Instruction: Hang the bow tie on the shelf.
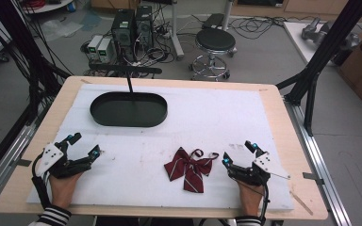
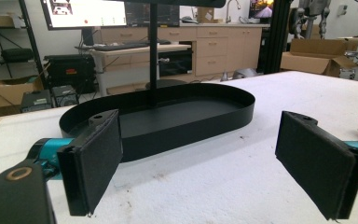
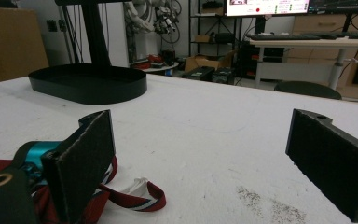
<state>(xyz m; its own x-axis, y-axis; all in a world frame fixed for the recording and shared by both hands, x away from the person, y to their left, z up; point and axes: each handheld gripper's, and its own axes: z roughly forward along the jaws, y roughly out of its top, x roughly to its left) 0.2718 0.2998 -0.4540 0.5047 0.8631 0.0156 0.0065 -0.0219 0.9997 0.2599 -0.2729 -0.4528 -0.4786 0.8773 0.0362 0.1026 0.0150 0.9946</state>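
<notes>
A dark red bow tie with white stripes lies flat on the white foam mat, near the front, a little right of the middle. My right gripper rests open just to its right, jaws wide apart; in the right gripper view the bow tie and its strap lie beside the left jaw, and nothing is between the jaws. My left gripper rests open at the front left, with nothing in it. A black oval tray sits empty at the back left; the left gripper view shows the tray straight ahead.
A thin black post rises at the tray's far side. The white foam mat covers most of the wooden table. Behind the table stand a stool and computer boxes. A black frame leg stands at the right.
</notes>
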